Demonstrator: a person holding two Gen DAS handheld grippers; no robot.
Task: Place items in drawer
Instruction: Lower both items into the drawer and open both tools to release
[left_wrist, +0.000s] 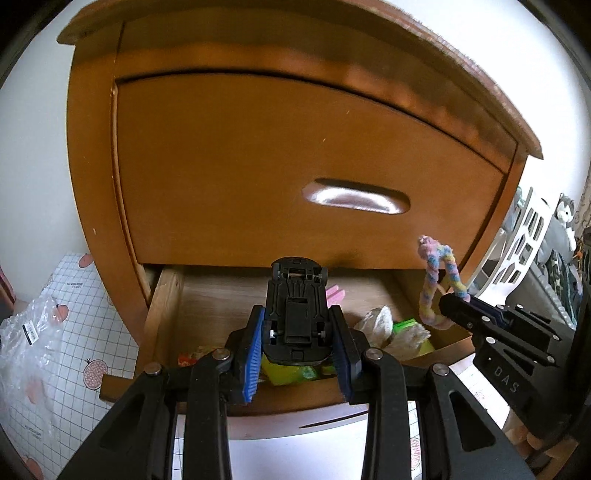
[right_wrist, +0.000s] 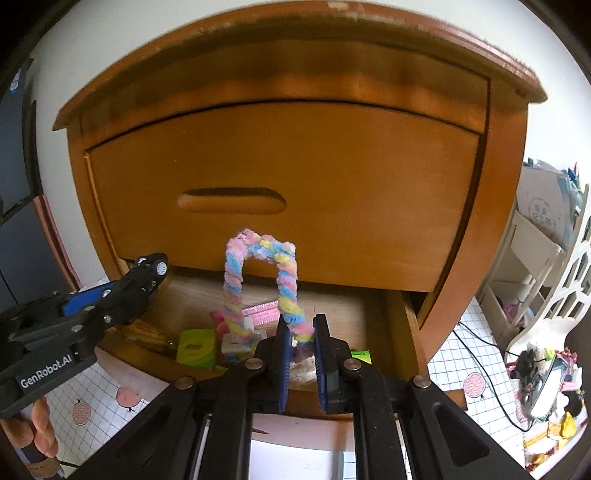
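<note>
My left claw (left_wrist: 299, 328) is clamped on a toy car (left_wrist: 297, 306), its black underside turned up toward me and its nose pointing at the cabinet. My right claw (right_wrist: 299, 332) is closed tight on a twisted pastel pipe-cleaner loop (right_wrist: 258, 280), which stands upright above the fingers.

Both things hang over the open lower drawer (left_wrist: 166, 317) of a wooden nightstand (left_wrist: 258, 155); neither rests in it yet. The upper drawer (right_wrist: 332, 177), with its recessed handle, is shut.

Inside the open drawer I see several small things lying on the pale wood bottom: a pink comb-like piece (right_wrist: 260, 309) toward the back, a green packet (right_wrist: 195, 347) near the front, a small white block (right_wrist: 236, 345) just beside it, a crumpled whitish wrapper (left_wrist: 378, 321), and a yellow-green packet (left_wrist: 291, 373) directly under the car. Something red and yellow sits near the front left corner; I cannot tell what it is.

On the floor beside the nightstand lies a gridded mat with fruit prints (left_wrist: 74, 332), with a clear plastic bag (left_wrist: 26, 332) on it.
</note>
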